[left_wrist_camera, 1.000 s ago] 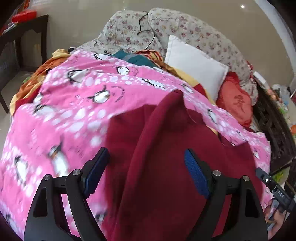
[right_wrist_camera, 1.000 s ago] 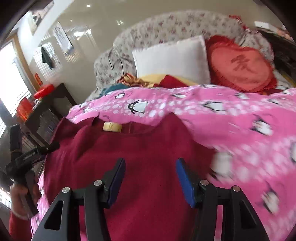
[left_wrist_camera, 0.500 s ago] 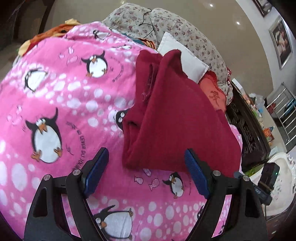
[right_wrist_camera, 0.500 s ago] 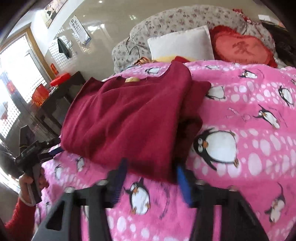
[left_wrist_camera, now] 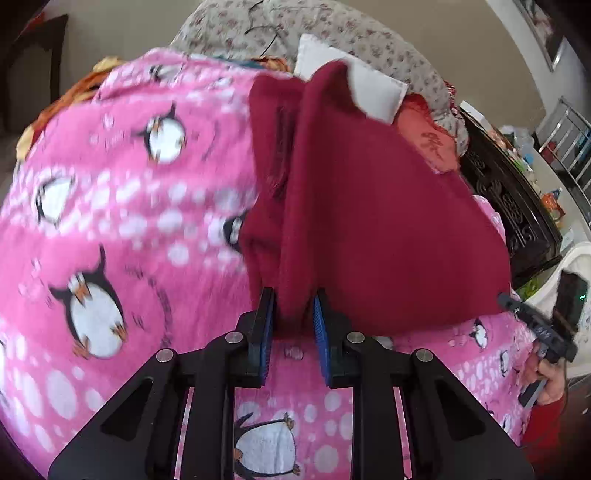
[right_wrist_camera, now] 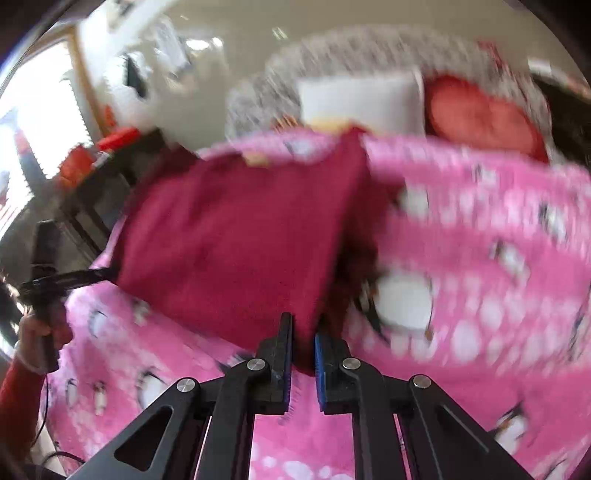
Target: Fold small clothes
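Note:
A dark red garment (left_wrist_camera: 369,221) lies partly folded on a pink penguin-print blanket (left_wrist_camera: 110,221). My left gripper (left_wrist_camera: 293,314) is shut on the garment's near left corner, cloth pinched between the blue pads. In the right wrist view the same garment (right_wrist_camera: 236,236) shows, and my right gripper (right_wrist_camera: 303,339) is shut on its near right corner. The near edge is stretched between the two grippers and lifted off the blanket (right_wrist_camera: 480,258). The right wrist view is blurred by motion.
A white pillow (left_wrist_camera: 369,85), a red heart cushion (left_wrist_camera: 432,136) and a floral bolster (left_wrist_camera: 332,33) lie at the bed's far end. A dark carved bed frame (left_wrist_camera: 517,206) runs along the right. A dark table (right_wrist_camera: 110,184) stands to the left.
Both grippers were open above the garment. They came down to its near edge and closed on the two corners, lifting that edge.

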Motion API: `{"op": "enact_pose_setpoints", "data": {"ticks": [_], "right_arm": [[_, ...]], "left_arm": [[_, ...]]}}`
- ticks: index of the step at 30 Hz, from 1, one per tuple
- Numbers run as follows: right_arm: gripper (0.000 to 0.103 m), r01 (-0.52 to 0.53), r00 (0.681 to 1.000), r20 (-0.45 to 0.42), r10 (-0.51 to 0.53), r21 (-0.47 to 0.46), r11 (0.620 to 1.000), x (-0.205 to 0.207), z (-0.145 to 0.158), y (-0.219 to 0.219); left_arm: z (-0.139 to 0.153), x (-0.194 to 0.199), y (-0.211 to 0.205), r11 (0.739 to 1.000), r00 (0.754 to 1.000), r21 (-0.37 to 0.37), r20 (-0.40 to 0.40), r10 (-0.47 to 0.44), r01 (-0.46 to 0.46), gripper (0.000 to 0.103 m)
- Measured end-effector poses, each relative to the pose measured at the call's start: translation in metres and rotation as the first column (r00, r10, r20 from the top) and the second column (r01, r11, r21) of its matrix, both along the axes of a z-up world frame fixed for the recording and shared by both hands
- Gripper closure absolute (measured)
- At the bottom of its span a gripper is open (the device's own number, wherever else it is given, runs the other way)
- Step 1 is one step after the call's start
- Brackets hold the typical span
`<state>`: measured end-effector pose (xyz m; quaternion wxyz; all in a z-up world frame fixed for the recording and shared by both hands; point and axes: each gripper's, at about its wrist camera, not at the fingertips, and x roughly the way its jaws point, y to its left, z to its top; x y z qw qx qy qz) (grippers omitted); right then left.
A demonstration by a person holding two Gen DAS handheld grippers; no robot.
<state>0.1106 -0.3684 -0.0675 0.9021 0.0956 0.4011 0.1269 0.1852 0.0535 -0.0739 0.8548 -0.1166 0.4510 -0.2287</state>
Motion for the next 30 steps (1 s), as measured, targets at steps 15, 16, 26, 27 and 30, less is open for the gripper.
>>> {"op": "enact_pose_setpoints", "data": {"ticks": [15, 16, 26, 27, 30], "right_arm": [[0.066, 0.036, 0.994, 0.101, -0.037, 0.003, 0.999, 0.079, 0.065, 0.021], [0.066, 0.040, 0.996, 0.081, -0.039, -0.006, 0.999, 0.093, 0.061, 0.023], [0.066, 0.154, 0.976, -0.128, -0.178, -0.174, 0.973, 0.197, 0.006, 0.007], [0.066, 0.160, 0.974, -0.137, -0.183, -0.160, 0.974, 0.200, 0.004, 0.004], [0.066, 0.176, 0.980, -0.074, -0.187, -0.127, 0.976, 0.184, 0.020, 0.005]], "left_arm": [[0.079, 0.038, -0.031, 0.994, 0.981, 0.078, 0.187, 0.054, -0.070, 0.062], [0.082, 0.049, -0.037, 0.994, 0.980, 0.078, 0.189, 0.058, -0.074, 0.062], [0.040, 0.173, -0.034, 0.966, 0.970, 0.087, 0.029, 0.240, -0.242, 0.060], [0.039, 0.172, -0.030, 0.965, 0.968, 0.067, 0.029, 0.251, -0.252, 0.059], [0.046, 0.158, -0.021, 0.965, 0.966, 0.049, 0.031, 0.257, -0.258, 0.058]]}}
